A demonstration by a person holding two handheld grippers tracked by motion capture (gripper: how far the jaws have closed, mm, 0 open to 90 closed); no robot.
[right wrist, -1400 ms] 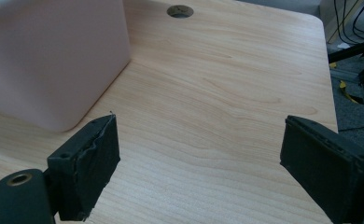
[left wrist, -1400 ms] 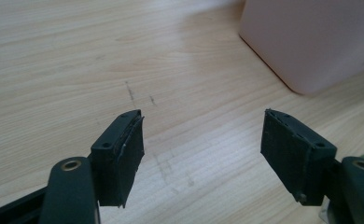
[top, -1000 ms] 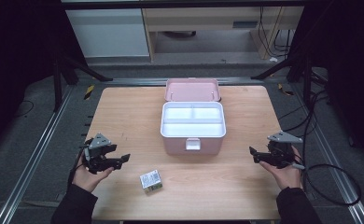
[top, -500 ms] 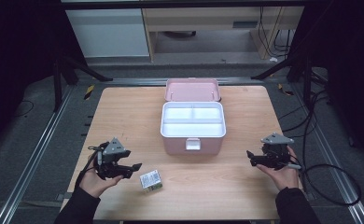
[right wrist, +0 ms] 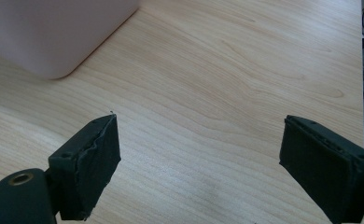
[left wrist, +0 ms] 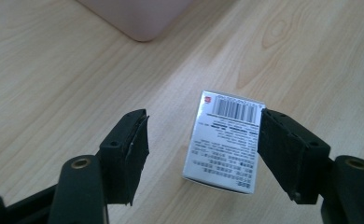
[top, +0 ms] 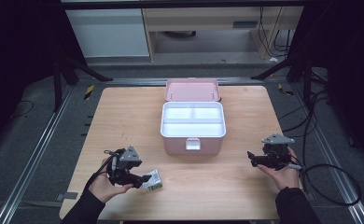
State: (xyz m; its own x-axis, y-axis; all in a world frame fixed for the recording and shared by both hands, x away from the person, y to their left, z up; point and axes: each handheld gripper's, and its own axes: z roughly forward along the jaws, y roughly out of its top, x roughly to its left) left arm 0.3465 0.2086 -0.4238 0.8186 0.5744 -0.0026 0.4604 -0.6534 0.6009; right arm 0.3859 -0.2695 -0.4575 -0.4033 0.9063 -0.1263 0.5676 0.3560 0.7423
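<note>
- The small box [top: 153, 179] lies flat on the wooden table [top: 124, 116], near its front edge and left of the middle, well short of the pink case [top: 192, 125].
- In the high view, the left gripper [top: 145, 178] sits at that box with its tips right at the box's left side; whether the jaws are around it cannot be told from up there.
- The left gripper view settles that: the left gripper [left wrist: 203, 149] has its jaws spread, with the box [left wrist: 227, 140] between them. The box lies close to one jaw, touching it or nearly so, and stands clear of the other jaw. Nothing is pinched.
- That view also shows the box's silver face with a barcode and fine print, too small to read, and a rounded corner of the pink case [left wrist: 138, 18] farther off.
- The high view shows what neither gripper view does: the case stands at the middle of the table, lid thrown back toward the far edge, its white tray in three compartments.
- The right gripper [top: 251, 158] hovers near the front right corner; in the right gripper view the right gripper [right wrist: 199, 158] has its jaws spread wide over bare wood.
- Against half a second ago, the left gripper has moved right and closed in on the box, which has not shifted. The right gripper has hardly moved.
</note>
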